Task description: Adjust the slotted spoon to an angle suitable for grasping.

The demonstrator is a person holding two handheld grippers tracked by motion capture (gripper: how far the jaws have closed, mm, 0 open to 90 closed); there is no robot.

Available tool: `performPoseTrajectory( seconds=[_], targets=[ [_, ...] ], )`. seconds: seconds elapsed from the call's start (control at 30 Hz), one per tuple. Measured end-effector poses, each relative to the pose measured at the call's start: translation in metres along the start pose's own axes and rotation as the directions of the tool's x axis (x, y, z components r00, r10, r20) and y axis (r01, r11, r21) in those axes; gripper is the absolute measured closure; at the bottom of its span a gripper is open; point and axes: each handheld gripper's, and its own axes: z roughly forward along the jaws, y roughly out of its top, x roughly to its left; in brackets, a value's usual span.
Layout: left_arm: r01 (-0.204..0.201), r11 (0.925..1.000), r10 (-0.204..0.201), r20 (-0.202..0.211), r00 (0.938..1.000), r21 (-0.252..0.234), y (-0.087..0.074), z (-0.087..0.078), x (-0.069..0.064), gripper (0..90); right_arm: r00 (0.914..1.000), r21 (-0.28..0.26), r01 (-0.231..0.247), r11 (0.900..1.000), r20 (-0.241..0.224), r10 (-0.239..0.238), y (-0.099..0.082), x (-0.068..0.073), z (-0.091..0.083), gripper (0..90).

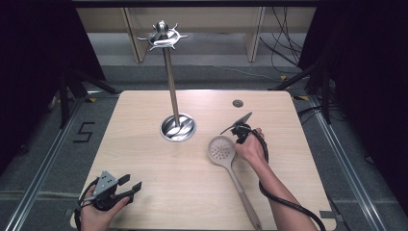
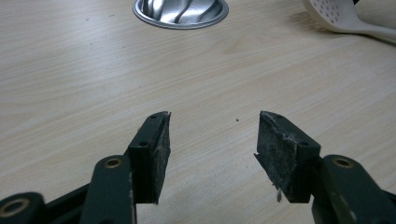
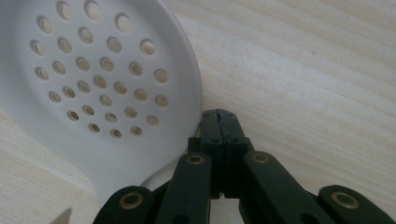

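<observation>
Honestly, with the right gripper (image 3: 220, 122) pressed together against the skimmer's (image 1: 222, 148) rim and the left gripper (image 2: 212, 140) spread idle, I feared it would skid.

Cut-offs and cover-ups around the skimmer

In the right gripper view the slotted skimmer (image 3: 93, 79) runs off the left and top edges, its handle lost behind the pressed-together jaws, so whether they nip its rim can't be told. In the left gripper view the utensil stand's base (image 2: 181, 11) is sliced by the top edge. High view: the right gripper (image 1: 239, 126) is half hidden by the hand.
</observation>
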Motion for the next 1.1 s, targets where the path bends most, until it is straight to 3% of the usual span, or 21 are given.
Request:
performPoseTrajectory(
  seconds=[0.1,0.13,0.27,0.3,0.33,0.37,0.4,0.5,0.57,0.6,0.63,0.67,0.7,0.8,0.87,0.93,0.97,1.03,1.1],
  targets=[
    [0.006,1.0,-0.006,-0.006,1.0,0.0,0.0,0.0,-0.001,43.6,0.9991,-0.003,0.0,1.0,0.044,0.0,0.003,0.006,0.001,90.0],
    [0.006,1.0,-0.006,-0.006,1.0,0.0,0.0,0.0,-0.001,43.6,0.9981,-0.045,0.056,0.9974,0.029,-0.054,0.003,0.004,0.003,90.0],
    [0.018,0.9998,-0.018,-0.004,0.9998,0.006,0.0,0.001,0.0,43.6,0.9985,-0.057,0.053,0.997,0.02,-0.051,0.005,0.01,0.003,90.0],
    [0.017,0.9999,-0.017,-0.003,0.9999,0.003,0.0,0.002,0.0,43.6,0.9979,-0.05,0.065,0.9966,-0.005,-0.065,0.006,0.011,0.003,90.0],
    [0.016,0.9999,-0.016,-0.004,0.9999,0.002,0.0,0.002,0.0,43.6,0.9963,-0.077,0.086,0.9933,0.007,-0.086,0.007,0.019,0.005,90.0],
    [0.016,0.9999,-0.016,-0.003,0.9999,0.003,0.0,0.002,0.0,43.6,0.9907,-0.095,0.135,0.9863,-0.002,-0.136,0.008,0.019,0.007,90.0],
    [0.019,0.9998,-0.019,-0.005,0.9998,0.003,0.0,0.002,-0.001,43.6,0.9944,-0.086,0.104,0.9909,-0.007,-0.105,0.007,0.024,0.007,90.0],
    [0.018,0.9998,-0.018,-0.006,0.9998,0.006,0.0,0.002,-0.001,43.6,0.9902,-0.093,0.136,0.9864,-0.019,-0.138,0.008,0.036,0.011,90.0],
    [0.018,0.9998,-0.018,-0.005,0.9998,0.0,0.0,0.002,-0.001,43.6,0.9767,-0.142,0.206,0.9681,-0.03,-0.212,0.009,0.04,0.014,90.0],
    [0.019,0.9998,-0.019,-0.005,0.9998,0.0,0.0,0.002,-0.001,43.6,0.9642,-0.156,0.251,0.9555,-0.049,-0.261,0.009,0.042,0.015,90.0],
    [0.019,0.9998,-0.019,-0.005,0.9998,0.0,0.0,0.002,-0.001,43.6,0.9642,-0.156,0.251,0.9555,-0.049,-0.261,0.009,0.042,0.015,90.0],
    [0.019,0.9998,-0.019,-0.004,0.9998,0.001,0.0,0.002,-0.001,43.6,0.9471,-0.173,0.29,0.9412,-0.089,-0.308,0.009,0.05,0.016,90.0],
    [0.019,0.9998,-0.019,-0.005,0.9998,0.0,0.0,0.002,-0.001,43.6,0.9374,-0.175,0.315,0.9329,-0.097,-0.334,0.009,0.051,0.016,90.0],
    [0.017,0.9998,-0.017,-0.003,0.9998,-0.004,0.0,0.002,0.0,43.6,0.9295,-0.162,0.327,0.9309,-0.122,-0.348,0.008,0.062,0.016,90.0],
    [0.018,0.9998,-0.018,-0.003,0.9998,-0.002,0.0,0.002,0.0,43.6,0.9097,-0.174,0.375,0.9107,-0.121,-0.397,0.008,0.066,0.016,90.0],
    [0.018,0.9998,-0.018,-0.003,0.9998,-0.003,0.0,0.002,0.0,43.6,0.9055,-0.17,0.377,0.9106,-0.14,-0.401,0.007,0.071,0.015,90.0],
    [0.018,0.9998,-0.018,-0.007,0.9998,-0.004,0.0,0.002,-0.001,43.6,0.886,-0.187,0.416,0.8901,-0.138,-0.443,0.007,0.072,0.016,90.0],
    [0.019,0.9998,-0.019,-0.008,0.9998,-0.006,0.0,0.001,-0.001,43.6,0.8487,-0.198,0.47,0.8602,-0.167,-0.502,0.005,0.083,0.016,90.0],
    [0.017,0.9998,-0.017,-0.008,0.9998,-0.006,0.0,0.002,-0.001,43.6,0.8303,-0.198,0.493,0.847,-0.183,-0.526,0.004,0.089,0.015,90.0]
  ],
)
